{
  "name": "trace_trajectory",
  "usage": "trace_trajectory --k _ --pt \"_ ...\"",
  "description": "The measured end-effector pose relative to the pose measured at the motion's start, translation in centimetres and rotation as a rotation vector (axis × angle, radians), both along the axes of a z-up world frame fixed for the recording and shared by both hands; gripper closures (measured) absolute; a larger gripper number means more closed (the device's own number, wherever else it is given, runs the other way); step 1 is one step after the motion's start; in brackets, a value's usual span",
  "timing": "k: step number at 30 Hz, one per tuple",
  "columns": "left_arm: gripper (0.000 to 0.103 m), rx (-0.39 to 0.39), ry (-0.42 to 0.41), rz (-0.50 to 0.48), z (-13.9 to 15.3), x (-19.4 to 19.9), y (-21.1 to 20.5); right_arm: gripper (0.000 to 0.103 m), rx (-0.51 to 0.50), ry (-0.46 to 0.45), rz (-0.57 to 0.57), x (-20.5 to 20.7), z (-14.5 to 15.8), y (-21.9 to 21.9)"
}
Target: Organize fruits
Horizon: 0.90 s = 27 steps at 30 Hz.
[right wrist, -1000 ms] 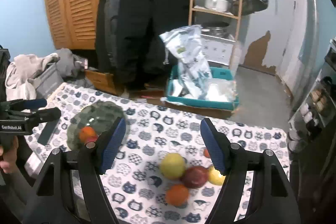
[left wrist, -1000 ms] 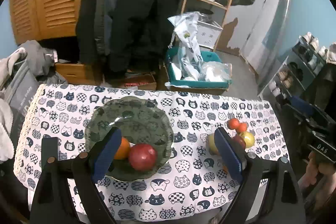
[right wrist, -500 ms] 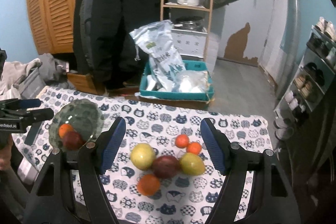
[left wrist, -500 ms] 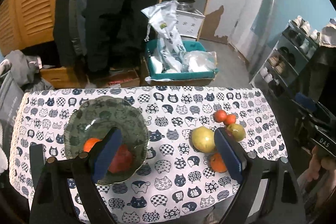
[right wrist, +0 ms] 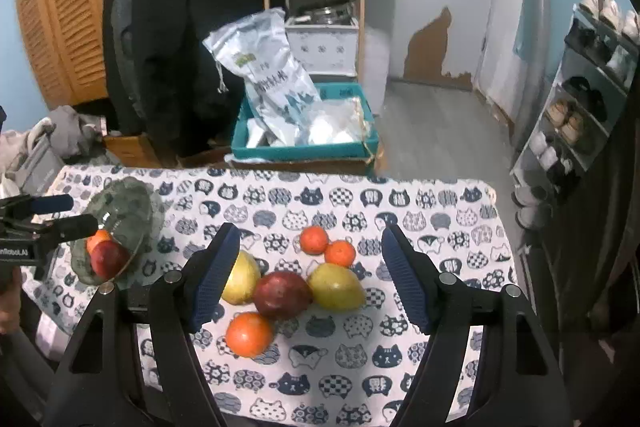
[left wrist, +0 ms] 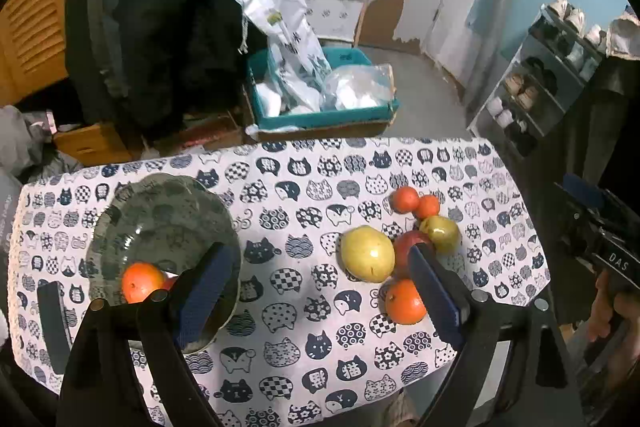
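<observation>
Both fisheye views were evenly and rather coolly lit, bright enough for clear colour. The white cloth printed with navy cat faces [left wrist: 288, 195] was the brightest area, and soft grey shadows pooled on it in the lower centre of each frame. The round yellow fruit [left wrist: 367, 253] carried small pale highlights. The black hanging coat [right wrist: 180, 27] at upper left lost its detail to darkness. Straight lines bowed strongly towards the edges, the corners were black, and focus was sharp throughout, without motion blur.
</observation>
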<state>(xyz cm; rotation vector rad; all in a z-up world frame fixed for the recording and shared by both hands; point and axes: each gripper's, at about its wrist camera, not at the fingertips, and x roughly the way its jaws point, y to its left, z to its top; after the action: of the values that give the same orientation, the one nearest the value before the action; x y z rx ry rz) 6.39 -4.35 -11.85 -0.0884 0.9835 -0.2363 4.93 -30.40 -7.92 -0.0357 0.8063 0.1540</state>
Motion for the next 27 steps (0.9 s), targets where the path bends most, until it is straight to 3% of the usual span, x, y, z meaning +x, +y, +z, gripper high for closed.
trace_trajectory --k 10,21,27 --pt "0.012 0.038 0.069 -0.022 -3.2 1.9 -2.4 0.029 -0.004 0.072 -0.039 1.3 -2.8 -1.6" --pt "0.012 0.07 0.166 -0.035 -9.0 4.6 -4.9 0.029 -0.016 0.189 -0.075 3.1 -7.4 -2.8" --pt "0.012 0.051 0.231 -0.036 -11.6 5.9 -6.0 0.029 -0.01 0.252 -0.097 4.3 -10.3 -3.6"
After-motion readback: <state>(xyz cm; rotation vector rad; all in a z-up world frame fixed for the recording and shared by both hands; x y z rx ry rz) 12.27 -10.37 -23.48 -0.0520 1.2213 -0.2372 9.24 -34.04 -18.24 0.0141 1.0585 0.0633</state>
